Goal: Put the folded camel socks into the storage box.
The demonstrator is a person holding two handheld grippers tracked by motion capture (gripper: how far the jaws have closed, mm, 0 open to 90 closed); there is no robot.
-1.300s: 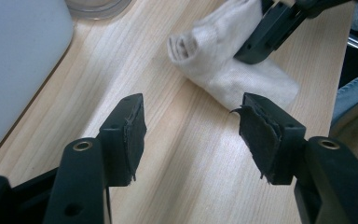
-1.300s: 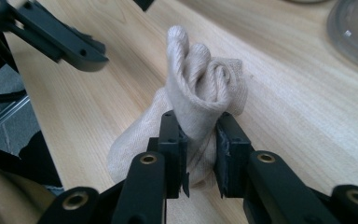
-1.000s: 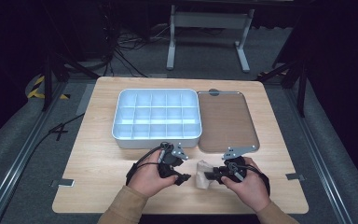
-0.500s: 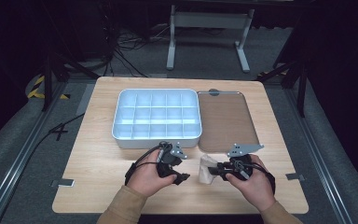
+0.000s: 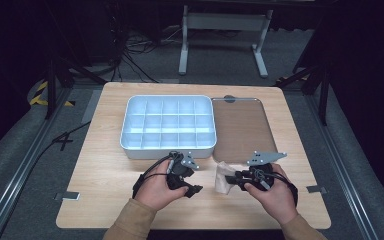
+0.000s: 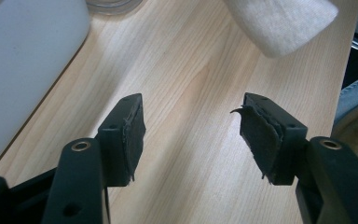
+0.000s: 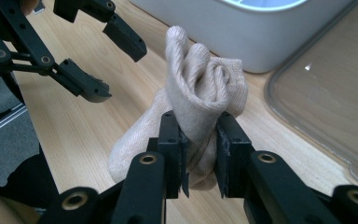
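Rightward and slightly clear of the left gripper [image 5: 192, 189] is where my right gripper [image 5: 231, 179] now sits; a second ago the two were almost nose to nose over the beige sock [image 5: 223, 178], and now bare table [image 5: 105, 180] shows between us. Nearest me, in my own view, my jaws pinch the sock [image 7: 200, 107] at its bunched middle, the rolled top bulging above them and the tail sagging onto the wood. So the bundle is mine alone, gripped and partly lifted near the front edge. Over on the other side, the left gripper [image 6: 191, 135] stands with jaws wide and nothing between them. Farther off waits the white compartment box [image 5: 168, 125], its cells bare, with the clear lid [image 5: 240, 127] lying flat beside it. I judge the handover finished; carrying the sock into a cell comes next.
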